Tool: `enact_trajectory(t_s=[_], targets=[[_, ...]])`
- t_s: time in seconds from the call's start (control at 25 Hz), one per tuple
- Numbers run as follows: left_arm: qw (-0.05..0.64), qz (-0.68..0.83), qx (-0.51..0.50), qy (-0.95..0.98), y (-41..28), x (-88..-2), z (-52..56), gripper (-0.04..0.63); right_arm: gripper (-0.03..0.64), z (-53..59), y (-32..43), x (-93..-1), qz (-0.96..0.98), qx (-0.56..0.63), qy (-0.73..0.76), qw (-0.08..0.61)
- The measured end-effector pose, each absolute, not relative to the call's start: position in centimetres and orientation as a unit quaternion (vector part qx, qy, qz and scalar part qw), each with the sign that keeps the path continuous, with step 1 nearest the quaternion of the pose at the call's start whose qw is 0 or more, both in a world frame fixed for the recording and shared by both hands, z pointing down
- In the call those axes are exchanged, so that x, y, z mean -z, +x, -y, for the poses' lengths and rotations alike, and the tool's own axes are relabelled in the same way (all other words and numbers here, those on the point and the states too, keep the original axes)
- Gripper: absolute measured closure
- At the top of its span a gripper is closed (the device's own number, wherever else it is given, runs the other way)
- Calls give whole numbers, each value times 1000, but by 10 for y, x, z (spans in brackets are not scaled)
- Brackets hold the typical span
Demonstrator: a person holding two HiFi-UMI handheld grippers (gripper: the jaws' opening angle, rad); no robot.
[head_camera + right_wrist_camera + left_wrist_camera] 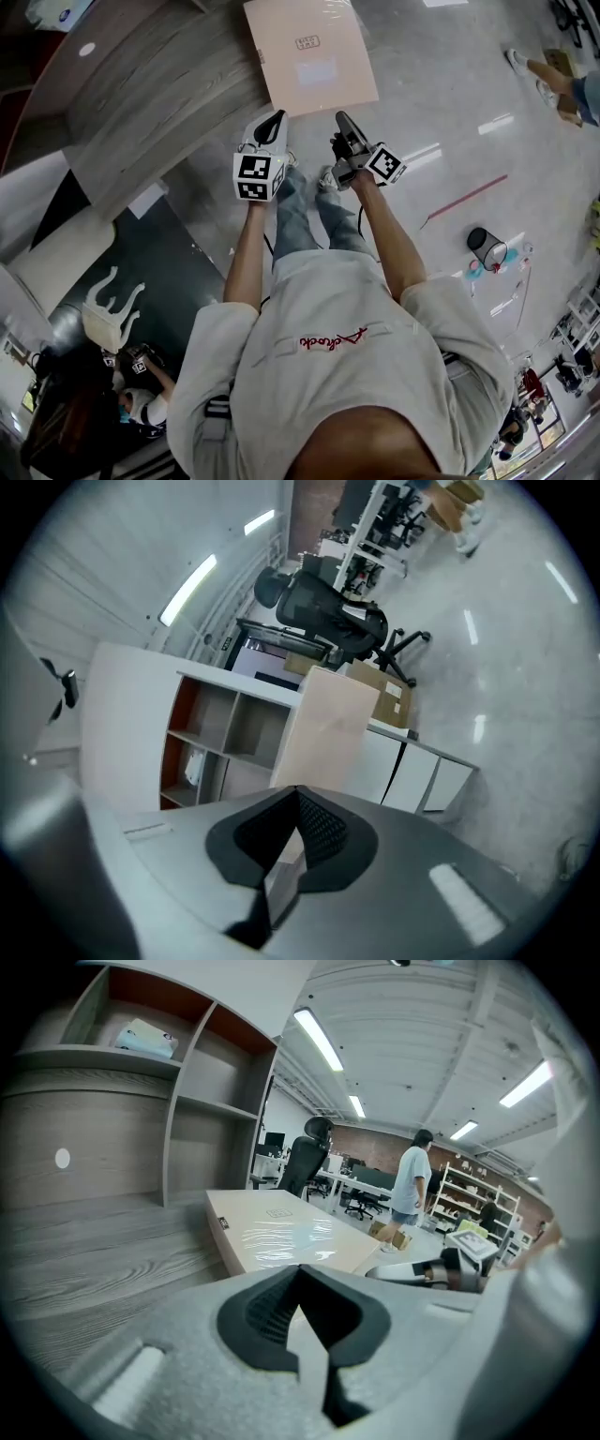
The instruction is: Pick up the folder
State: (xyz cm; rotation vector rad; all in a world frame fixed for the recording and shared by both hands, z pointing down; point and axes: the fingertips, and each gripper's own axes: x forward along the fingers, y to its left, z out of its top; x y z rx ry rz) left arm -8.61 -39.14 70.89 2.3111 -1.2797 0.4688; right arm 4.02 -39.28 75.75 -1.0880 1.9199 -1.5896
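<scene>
The grey wood-grain counter (150, 89) fills the upper left. The left hand-held gripper (274, 120), its jaws pressed together on nothing, points toward the near edge of the pale pink folder (309, 52). The folder lies flat on the counter, its right part jutting past the edge. The right hand-held gripper (344, 119) is likewise closed and empty, near the folder's near edge.

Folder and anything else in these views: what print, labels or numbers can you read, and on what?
On the folder: a small boxed print near its top, too small to read.
On the person's shirt: red script lettering, not legible.
Nothing else carries readable text.
</scene>
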Motion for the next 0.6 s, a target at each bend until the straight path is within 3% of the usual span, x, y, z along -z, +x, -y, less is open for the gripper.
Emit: enact_trajectory(t_s=[0.32,0.4,0.6], targets=[[221,459,-170,844,-79,-707,393,597,595,396,53,-764,-635,596,-358,336],[217,458,-172,845,-78,-706,392,597,473,397,56,-768,-618,605,-351,359],[215,458,-176,844,-78,-707,390,597,323,401,52,-767,-614,611,-323,382]])
